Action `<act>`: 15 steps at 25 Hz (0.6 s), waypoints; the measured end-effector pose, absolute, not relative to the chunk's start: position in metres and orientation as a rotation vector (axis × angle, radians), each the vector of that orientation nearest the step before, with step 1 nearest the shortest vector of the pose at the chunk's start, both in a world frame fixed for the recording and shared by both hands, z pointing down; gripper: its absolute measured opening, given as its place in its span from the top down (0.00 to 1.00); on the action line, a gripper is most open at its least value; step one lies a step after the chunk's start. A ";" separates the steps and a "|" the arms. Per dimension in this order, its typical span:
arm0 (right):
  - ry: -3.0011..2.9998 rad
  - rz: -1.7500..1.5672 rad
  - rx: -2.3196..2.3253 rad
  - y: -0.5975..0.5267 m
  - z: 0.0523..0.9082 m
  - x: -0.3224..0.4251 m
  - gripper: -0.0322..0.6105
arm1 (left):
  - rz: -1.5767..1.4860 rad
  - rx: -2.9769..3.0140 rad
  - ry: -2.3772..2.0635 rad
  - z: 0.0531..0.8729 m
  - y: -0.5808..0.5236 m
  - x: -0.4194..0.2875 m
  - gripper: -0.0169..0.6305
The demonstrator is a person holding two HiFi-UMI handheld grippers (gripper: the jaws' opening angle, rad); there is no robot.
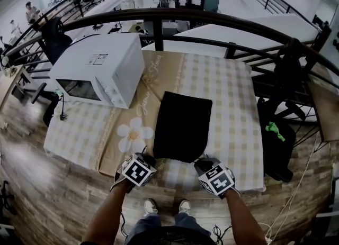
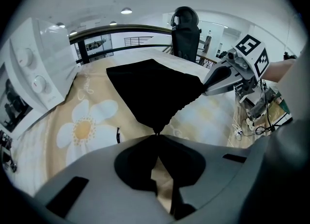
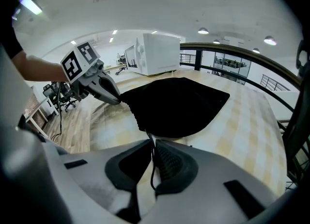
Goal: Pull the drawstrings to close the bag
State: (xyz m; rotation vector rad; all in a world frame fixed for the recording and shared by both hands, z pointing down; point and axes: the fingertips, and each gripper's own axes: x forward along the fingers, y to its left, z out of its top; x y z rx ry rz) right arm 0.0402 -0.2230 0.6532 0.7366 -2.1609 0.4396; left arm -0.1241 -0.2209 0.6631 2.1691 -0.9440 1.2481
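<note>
A black drawstring bag (image 1: 183,125) lies flat on the checked tablecloth (image 1: 233,111), its mouth toward me. My left gripper (image 1: 150,157) sits at the bag's near-left corner and my right gripper (image 1: 201,162) at its near-right corner. In the left gripper view the jaws (image 2: 156,135) are shut on a thin black drawstring that runs up into the gathered bag (image 2: 155,90). In the right gripper view the jaws (image 3: 152,143) pinch the other black cord (image 3: 149,137) leading to the bag (image 3: 179,104). The bag's mouth edge looks puckered between the two grippers.
A white microwave (image 1: 100,69) stands at the table's back left, close to the bag. A daisy print (image 1: 132,133) marks the cloth left of the bag. A dark railing (image 1: 212,19) curves behind the table. A black floor bag (image 1: 275,143) sits right of the table.
</note>
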 end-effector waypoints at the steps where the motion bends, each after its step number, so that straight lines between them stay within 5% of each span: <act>1: -2.161 0.439 0.737 -0.223 0.653 0.040 0.89 | 1.247 2.170 -0.947 0.663 -0.221 -0.125 0.92; 15: -2.153 0.417 0.767 -0.219 0.648 0.041 0.91 | 1.244 2.192 -0.982 0.652 -0.221 -0.124 0.93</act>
